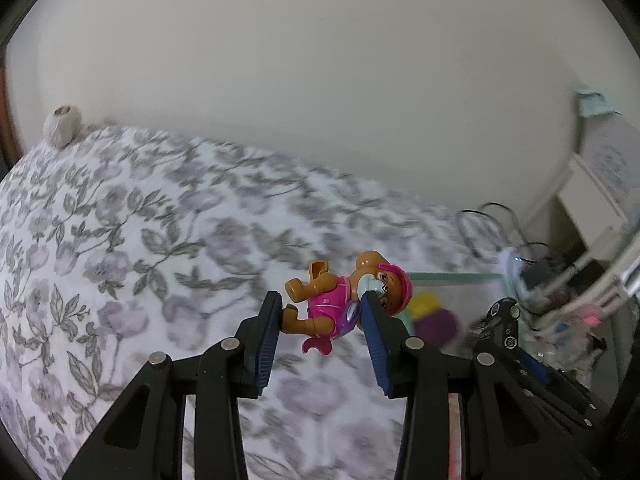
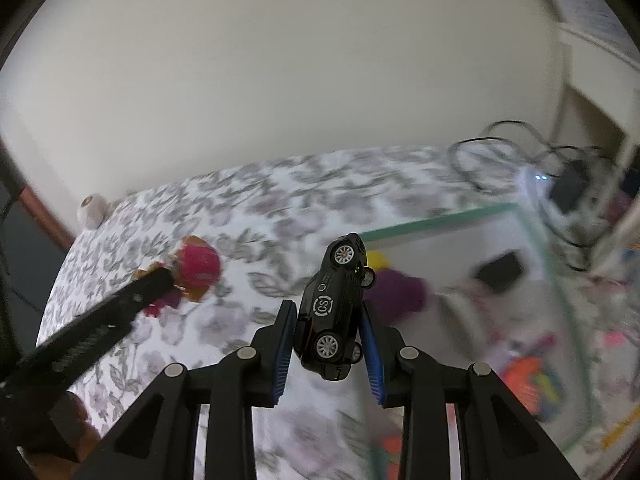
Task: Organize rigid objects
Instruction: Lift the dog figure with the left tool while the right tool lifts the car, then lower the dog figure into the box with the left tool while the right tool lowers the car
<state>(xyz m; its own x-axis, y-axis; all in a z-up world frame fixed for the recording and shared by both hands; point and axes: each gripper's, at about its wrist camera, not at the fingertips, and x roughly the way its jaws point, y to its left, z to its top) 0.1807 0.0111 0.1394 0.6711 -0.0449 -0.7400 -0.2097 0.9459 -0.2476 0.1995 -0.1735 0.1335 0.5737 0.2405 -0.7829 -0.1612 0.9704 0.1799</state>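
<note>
The left tongs (image 1: 320, 312) are clenched on a small brown plastic puppy figure in a pink outfit and pink cap (image 1: 344, 300), one blue pad against its hind legs and the other against its muzzle, so the figure lies sideways in the air above the bench covered with a white cloth printed with grey leaves and pale purple flowers (image 1: 120, 240). The right tongs (image 2: 328, 332) are clenched on a black toy car with silver wheels and a white round emblem (image 2: 332, 308), gripped roof and underside between the blue pads, its nose tilted up and away from the camera. Beyond the car sits a shallow clear-walled bin with a green rim (image 2: 432, 222) on the far right part of the bench; inside it a yellow piece (image 2: 378, 259) and a purple piece (image 2: 400, 290) lie just beside each other near the bin's near-left corner, and a dark flat rectangular item (image 2: 500, 270) lies farther right, all too blurred to identify. In the right wrist view the puppy figure appears well left of the car, apart from the bin. A cream ball of twine (image 1: 62, 126) rests at the far left edge of the bench, and a tangle of black cables (image 2: 500, 156) lies at the far right beside the bin.
</note>
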